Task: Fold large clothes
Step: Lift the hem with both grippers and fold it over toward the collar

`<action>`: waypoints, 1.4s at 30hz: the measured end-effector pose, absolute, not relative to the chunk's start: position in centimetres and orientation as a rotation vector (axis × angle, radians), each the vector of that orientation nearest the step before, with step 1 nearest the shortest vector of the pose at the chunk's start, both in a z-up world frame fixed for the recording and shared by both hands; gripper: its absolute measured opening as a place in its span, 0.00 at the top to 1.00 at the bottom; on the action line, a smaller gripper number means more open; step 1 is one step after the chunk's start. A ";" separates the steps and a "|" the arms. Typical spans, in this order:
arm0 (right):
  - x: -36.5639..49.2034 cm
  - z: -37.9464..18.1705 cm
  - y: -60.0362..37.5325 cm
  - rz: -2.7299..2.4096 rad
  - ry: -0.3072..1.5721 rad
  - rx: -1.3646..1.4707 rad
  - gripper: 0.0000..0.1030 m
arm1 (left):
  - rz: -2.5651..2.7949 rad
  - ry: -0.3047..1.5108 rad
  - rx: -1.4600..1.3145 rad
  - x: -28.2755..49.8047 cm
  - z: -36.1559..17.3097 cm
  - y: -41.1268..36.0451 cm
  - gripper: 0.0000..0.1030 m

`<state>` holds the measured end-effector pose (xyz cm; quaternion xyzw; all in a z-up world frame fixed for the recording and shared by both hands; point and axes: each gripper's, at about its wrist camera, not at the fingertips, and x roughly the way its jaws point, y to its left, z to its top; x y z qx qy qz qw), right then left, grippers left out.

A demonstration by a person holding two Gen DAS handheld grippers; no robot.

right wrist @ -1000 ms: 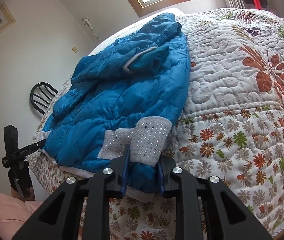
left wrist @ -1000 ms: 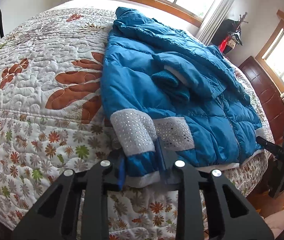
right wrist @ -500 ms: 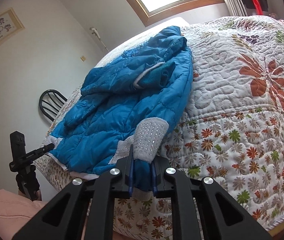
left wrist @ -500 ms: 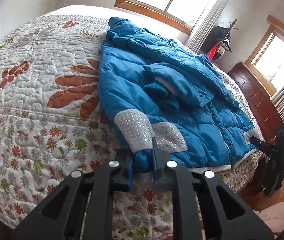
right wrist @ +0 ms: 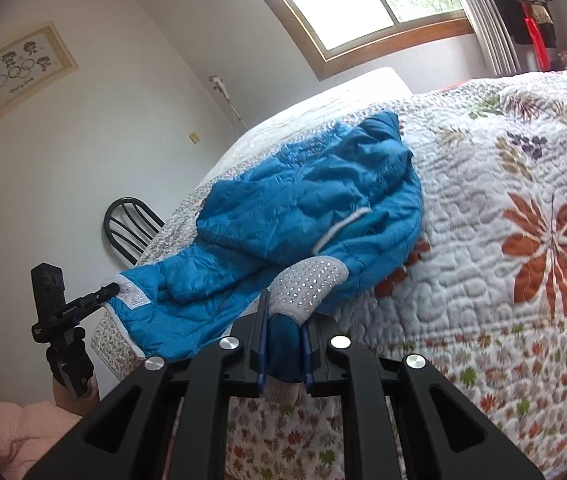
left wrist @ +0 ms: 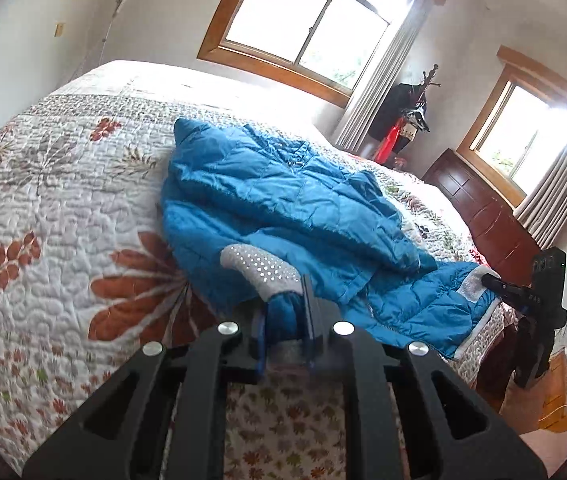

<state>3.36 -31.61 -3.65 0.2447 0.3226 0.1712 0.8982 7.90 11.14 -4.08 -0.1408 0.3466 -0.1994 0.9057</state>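
Note:
A blue quilted jacket (left wrist: 283, 200) lies on the floral bedspread (left wrist: 63, 220), sleeves folded over its front. My left gripper (left wrist: 285, 320) is shut on the jacket's hem corner beside a grey studded patch (left wrist: 261, 272) and holds it raised off the bed. My right gripper (right wrist: 283, 344) is shut on the opposite hem corner under its studded patch (right wrist: 311, 284), also lifted. The jacket (right wrist: 303, 208) sags between the two grips. Each gripper shows in the other's view, at the far hem corner (left wrist: 523, 296) (right wrist: 75, 304).
A dark wooden dresser (left wrist: 483, 216) stands at the bed's right side below a window. A coat rack (left wrist: 411, 120) stands in the corner. A black chair (right wrist: 131, 228) sits by the left wall. The bedspread (right wrist: 523, 240) stretches beyond the jacket.
Both grippers have closed on the hem corners and lifted them up and forward over the bed; the lower part of the jacket has risen off the bedspread.

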 end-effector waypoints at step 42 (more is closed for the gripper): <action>47.1 -11.0 -41.6 0.166 1.035 0.757 0.79 | -0.208 1.001 -0.463 52.7 -10.9 12.0 0.74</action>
